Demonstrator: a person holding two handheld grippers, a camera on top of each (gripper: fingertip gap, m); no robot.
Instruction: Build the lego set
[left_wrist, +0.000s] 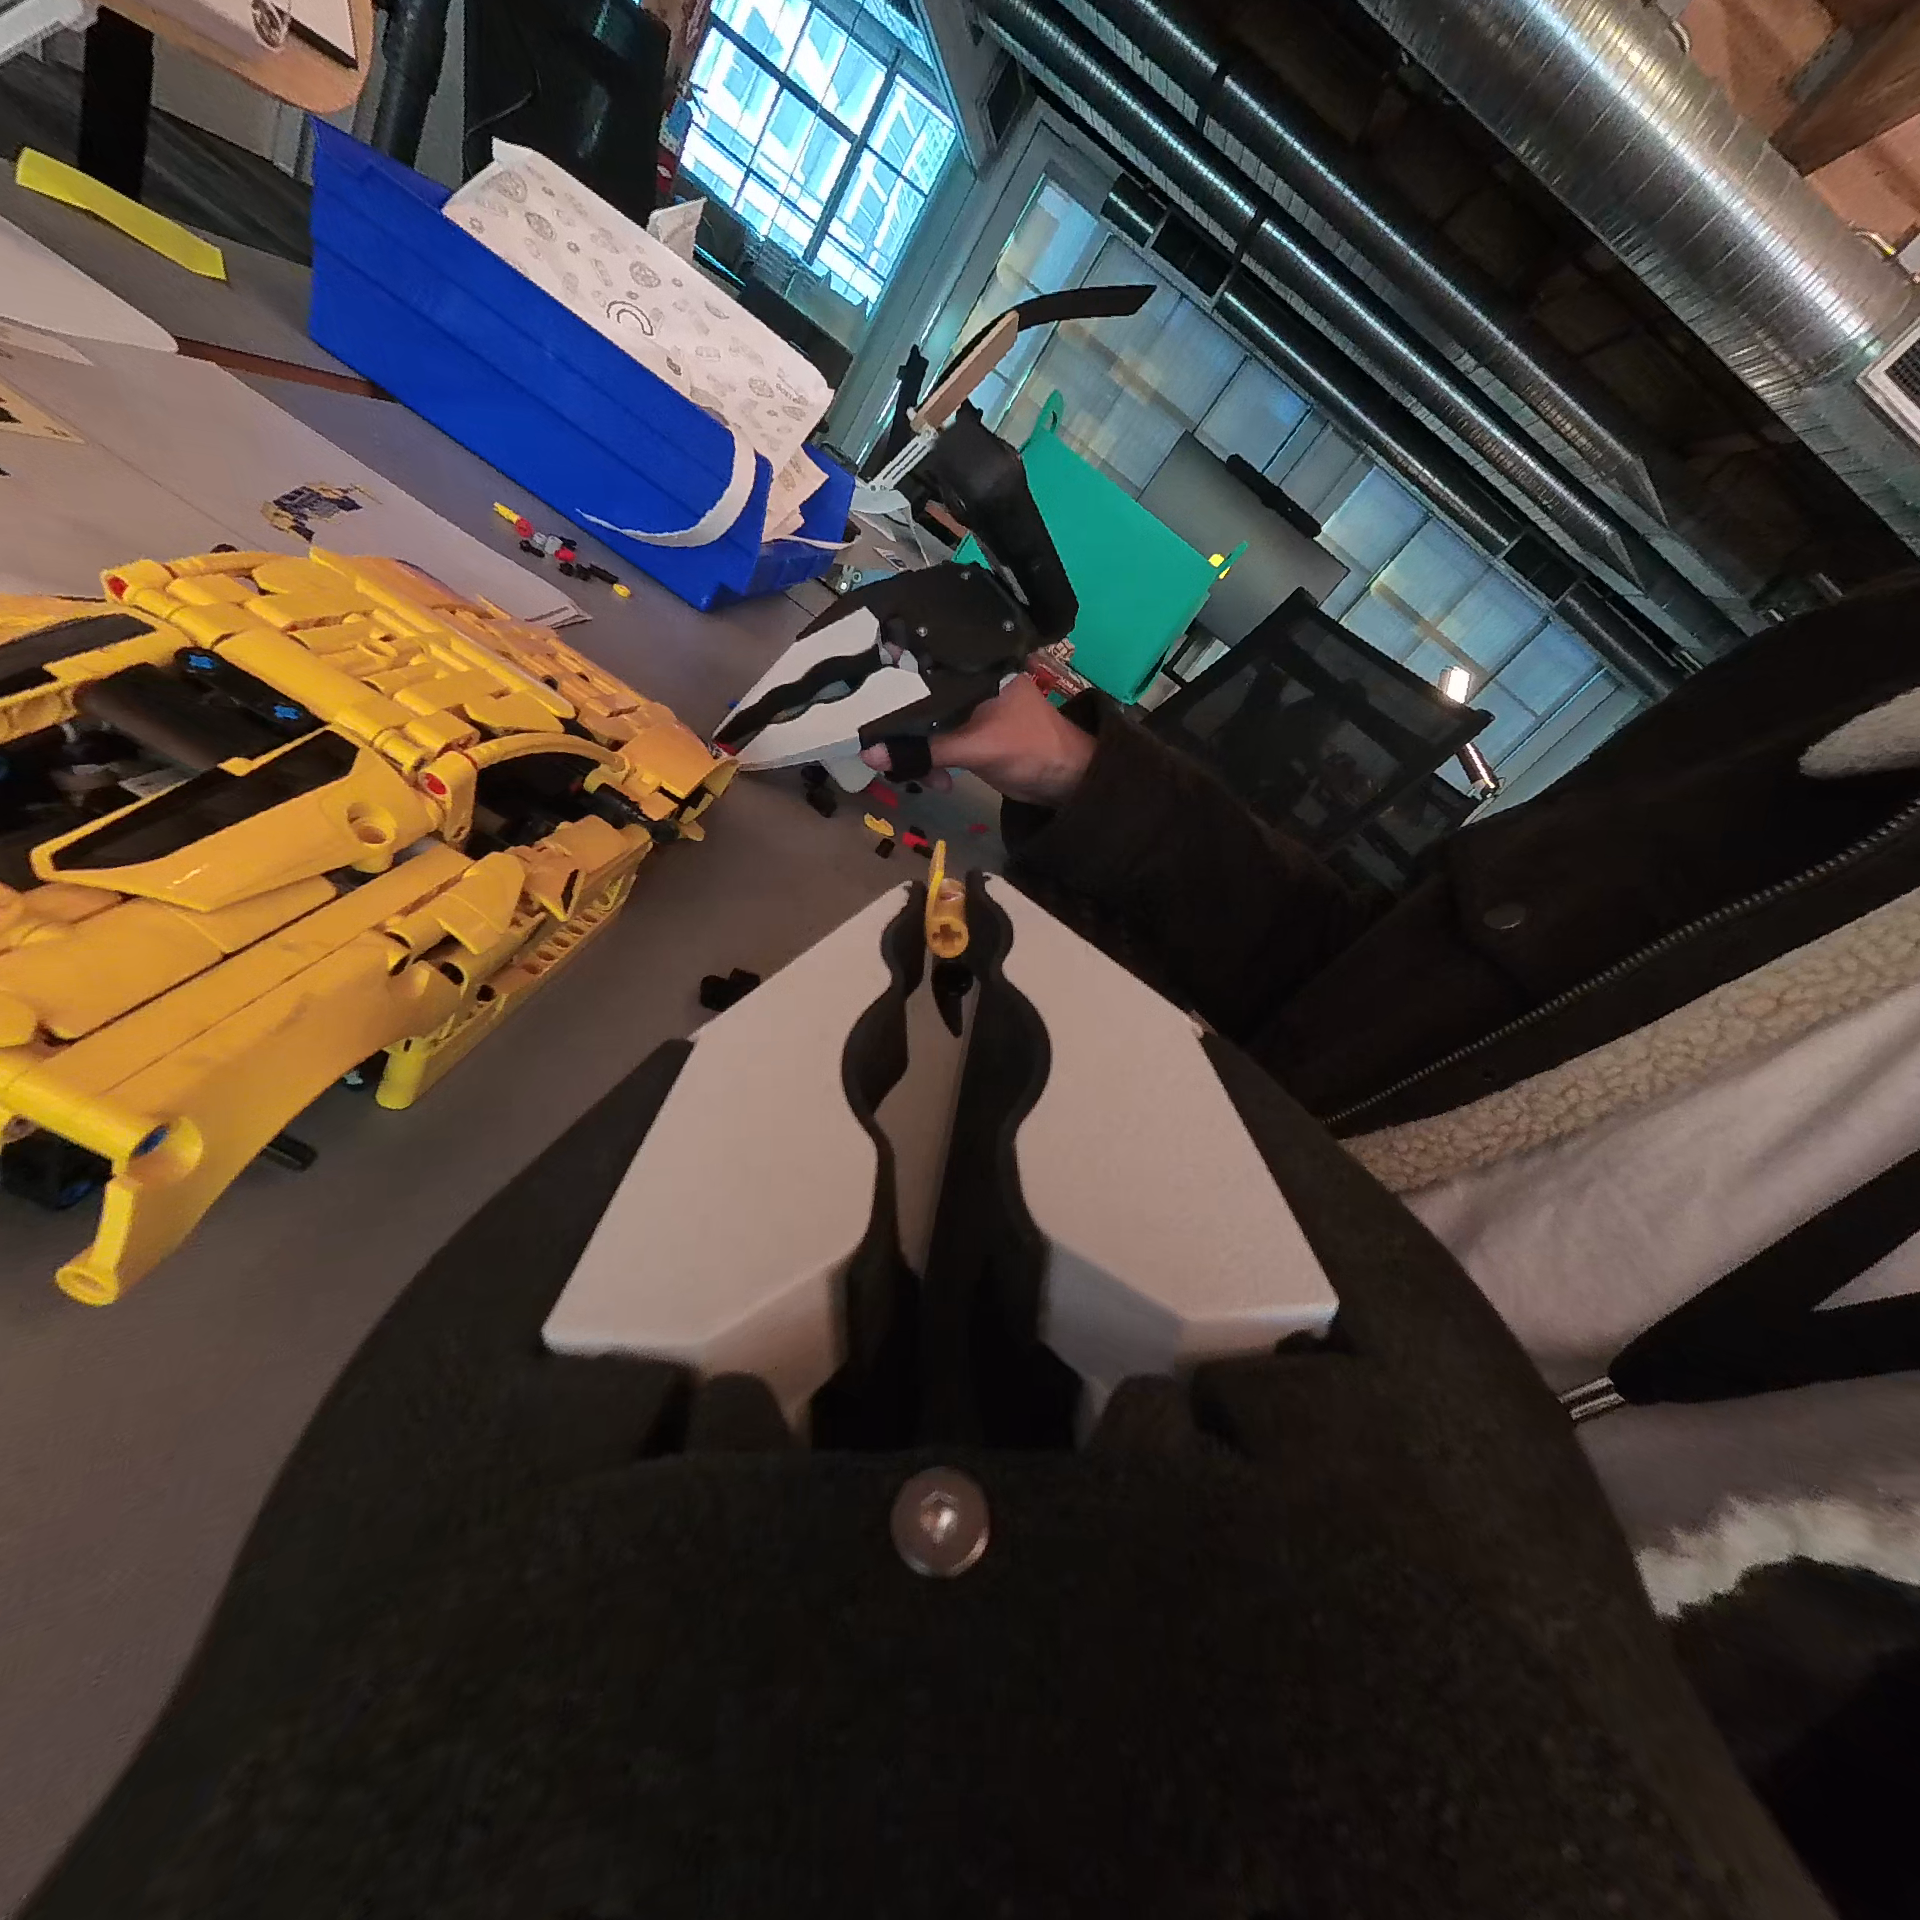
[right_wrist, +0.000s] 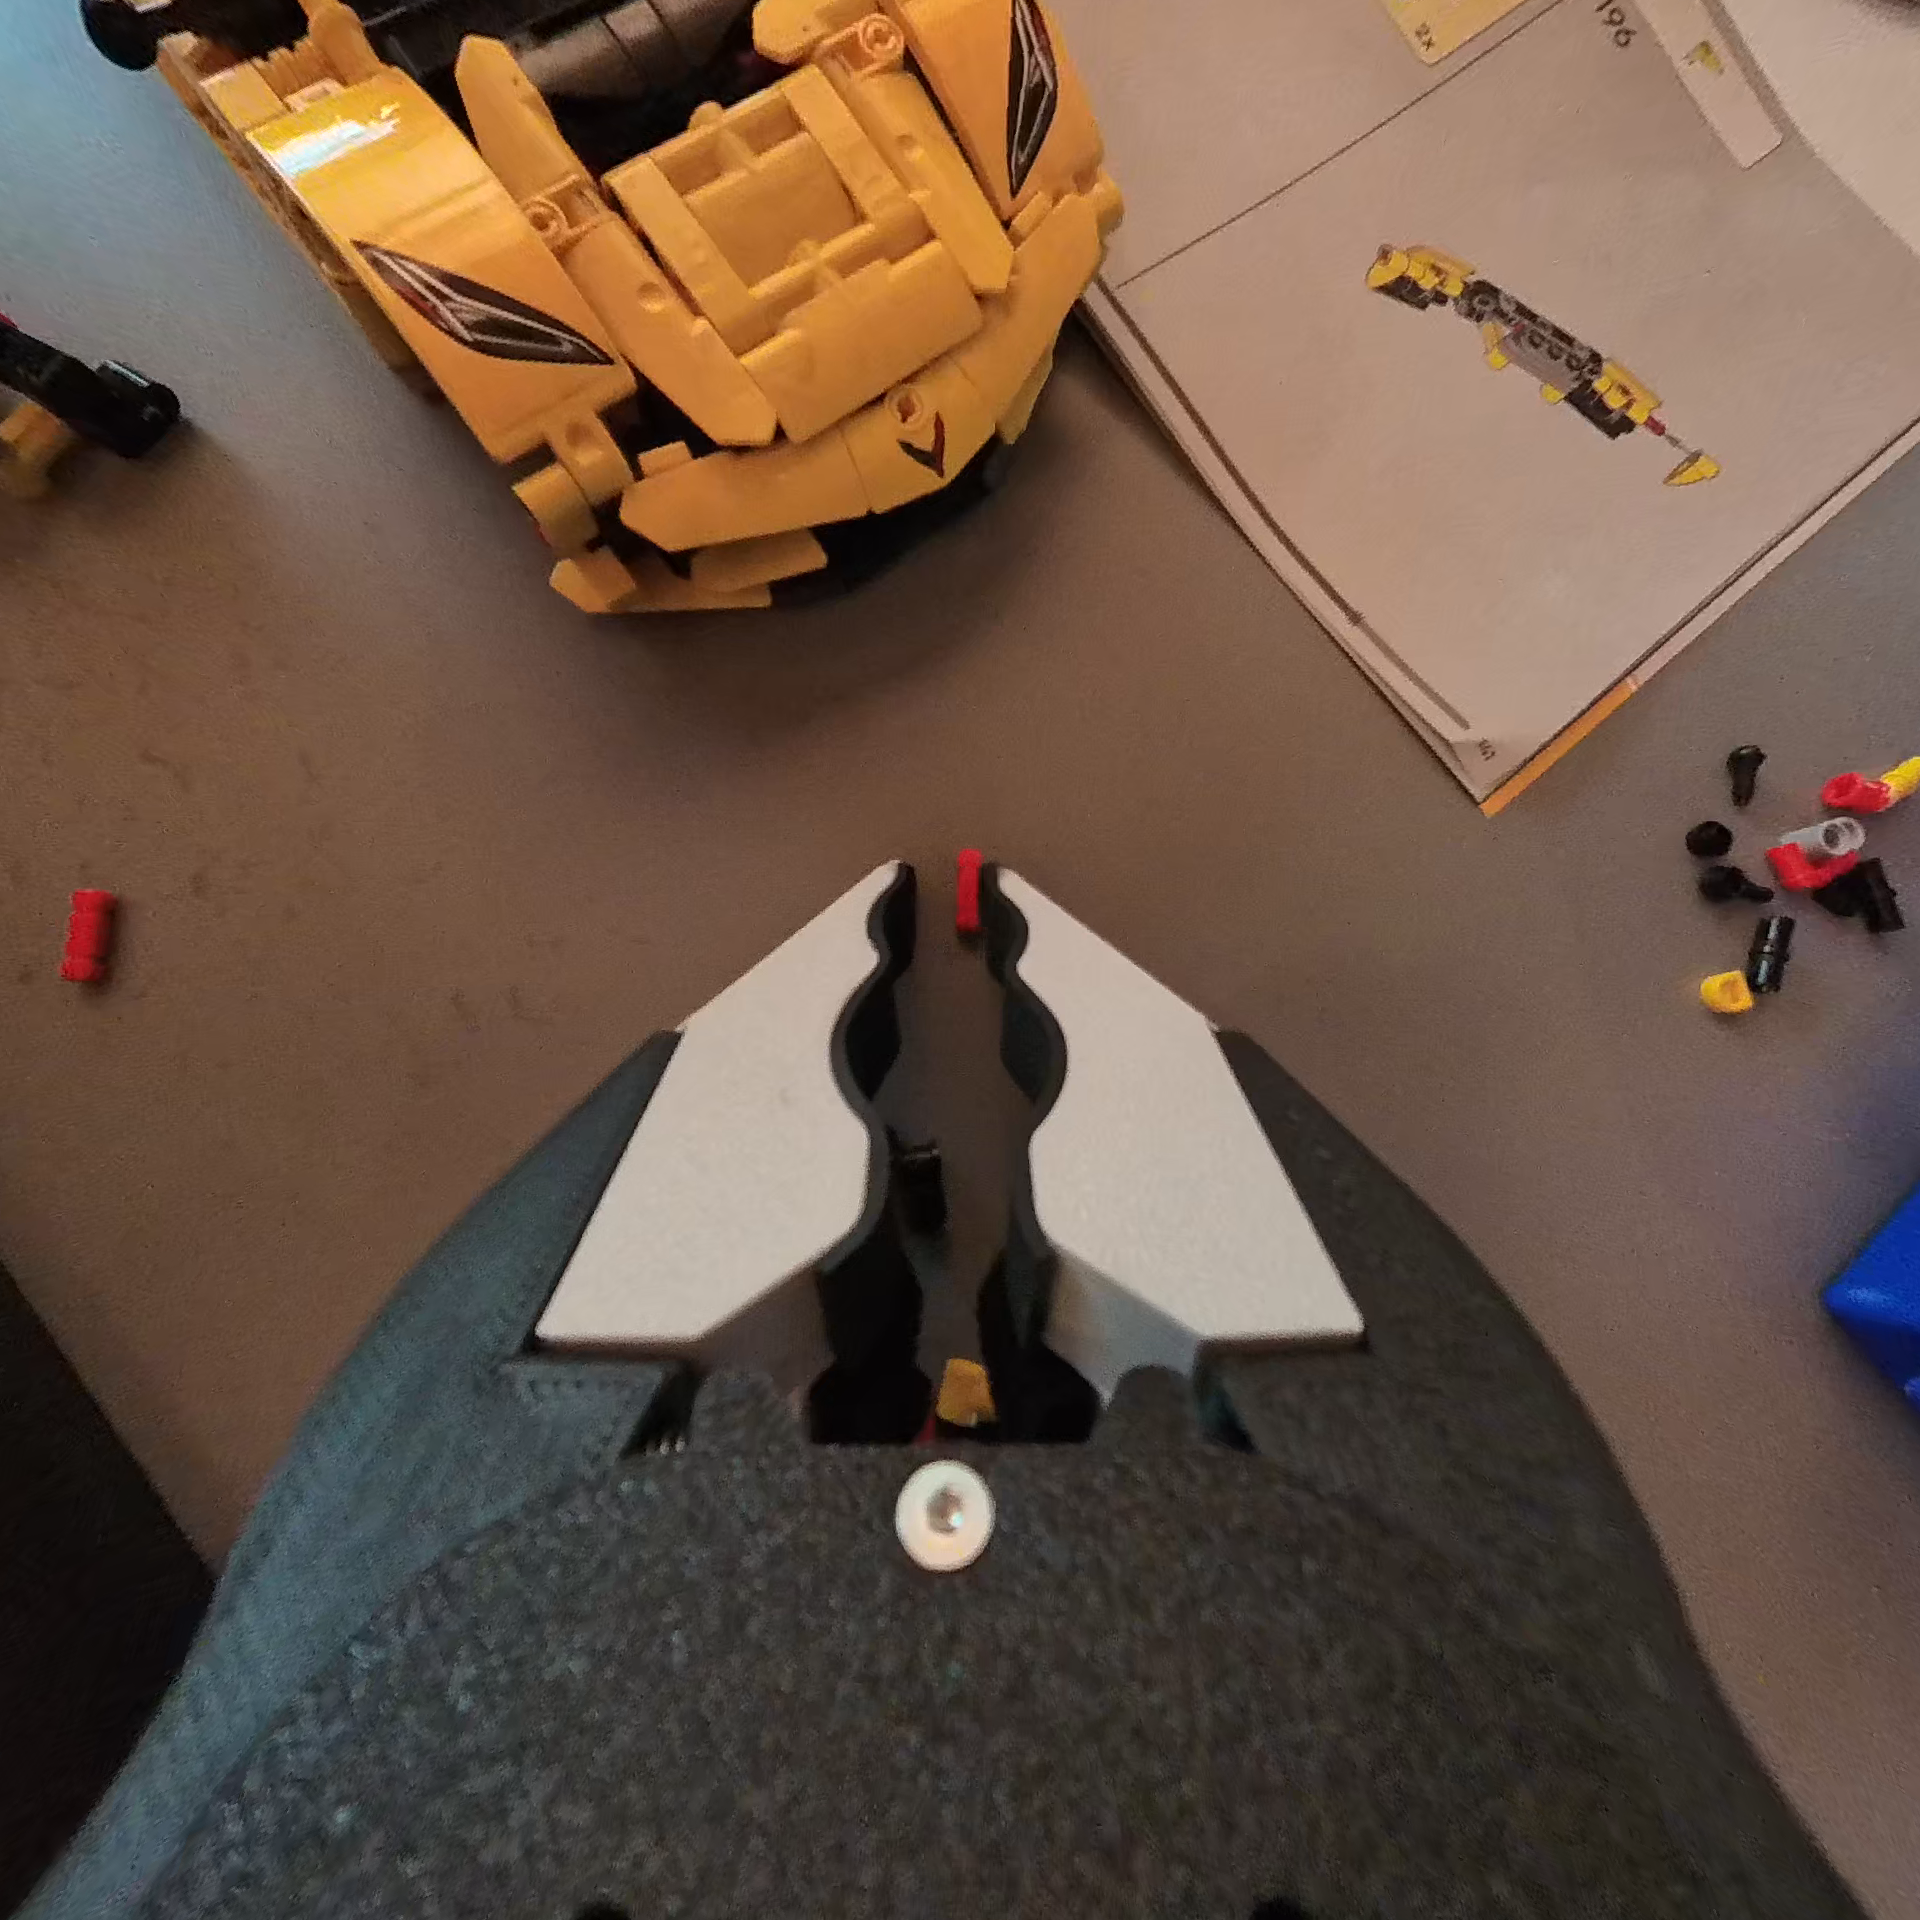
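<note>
Grey table (right_wrist: 312, 727) carried the yellow car (right_wrist: 707, 343), with a booklet (right_wrist: 1455, 416) at its right side and loose pieces (right_wrist: 1787, 883) near the right edge. Left gripper (left_wrist: 948, 914) was clenched on a yellow piece (left_wrist: 943, 920). Right gripper (right_wrist: 948, 894) was slightly parted, a red pin (right_wrist: 968, 891) touching its right fingertip.

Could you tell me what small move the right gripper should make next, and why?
Probably close the right gripper on the small red pin. Its jaws are slightly apart, and the pin sits between the tips, against the right-hand one, apparently not yet clamped. The left gripper already pinches a yellow piece, so securing the pin seems the likely step before joining the two.
</note>
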